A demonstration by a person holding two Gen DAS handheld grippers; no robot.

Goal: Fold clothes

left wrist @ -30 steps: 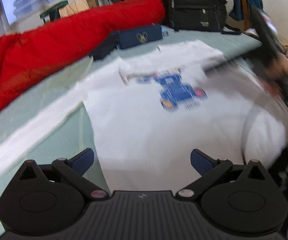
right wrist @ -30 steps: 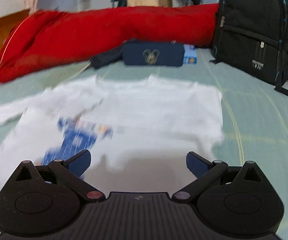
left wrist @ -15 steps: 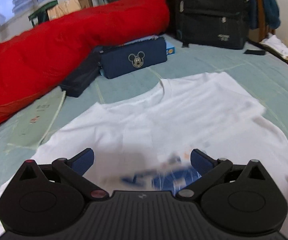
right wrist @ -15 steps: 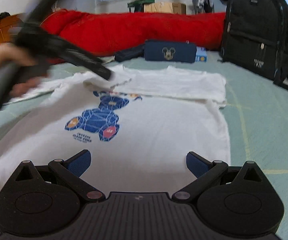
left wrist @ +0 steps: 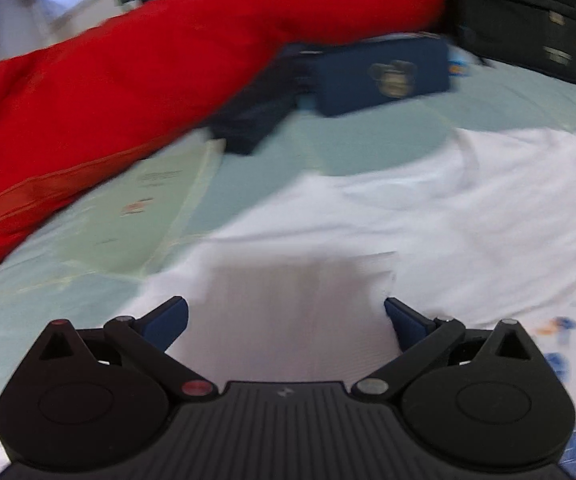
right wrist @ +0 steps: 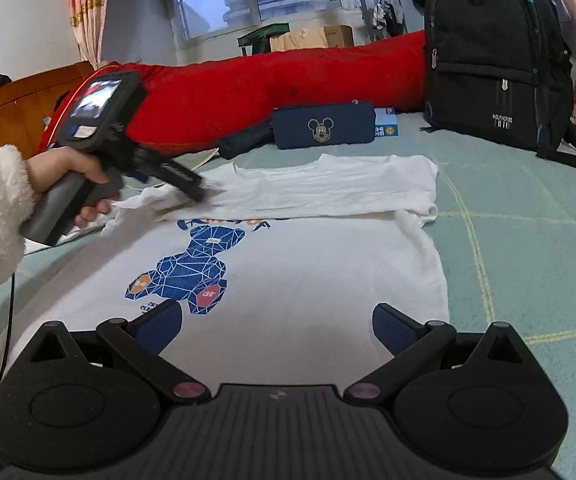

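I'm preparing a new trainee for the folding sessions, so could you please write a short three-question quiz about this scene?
1. True or false: the white T-shirt has its top part folded down over the print.
2. Which object lies between the red bedding and the shirt? A) the navy pouch B) a laptop C) a shoe
3. Fill in: the black backpack stands at the far ____ of the bed in the right wrist view.

Key
1. True; the folded band covers the top of the blue bear.
2. A
3. right

Both the left gripper and the right gripper are open.
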